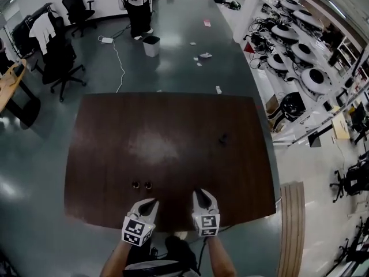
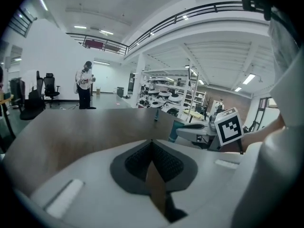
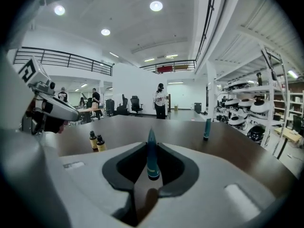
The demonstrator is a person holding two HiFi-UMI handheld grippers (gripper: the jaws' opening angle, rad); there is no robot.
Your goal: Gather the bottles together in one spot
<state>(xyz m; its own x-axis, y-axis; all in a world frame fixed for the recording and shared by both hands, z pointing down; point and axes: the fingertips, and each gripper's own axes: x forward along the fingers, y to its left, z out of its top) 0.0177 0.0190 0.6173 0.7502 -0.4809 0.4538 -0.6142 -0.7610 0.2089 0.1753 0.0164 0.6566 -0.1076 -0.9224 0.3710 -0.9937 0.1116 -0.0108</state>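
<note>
Bottles are not all in one spot yet. Two small brown bottles (image 1: 135, 184) stand side by side on the counter (image 1: 173, 126), just ahead of the left gripper (image 2: 152, 144), which is closed and empty. The right gripper (image 3: 152, 146) squeezes a thin teal bottle (image 3: 152, 167). Another teal bottle (image 1: 222, 137) stands alone, far ahead of that gripper and to its right. I think that one is left to fetch.

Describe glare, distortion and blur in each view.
Head view: fisheye bows the table edges, with a pale glare patch mid-table. Left gripper view: dark round vignette, the near jaws soft. Right gripper view: bright ceiling lamps, vignette too; the teal tube between the jaws looks sharp.
</note>
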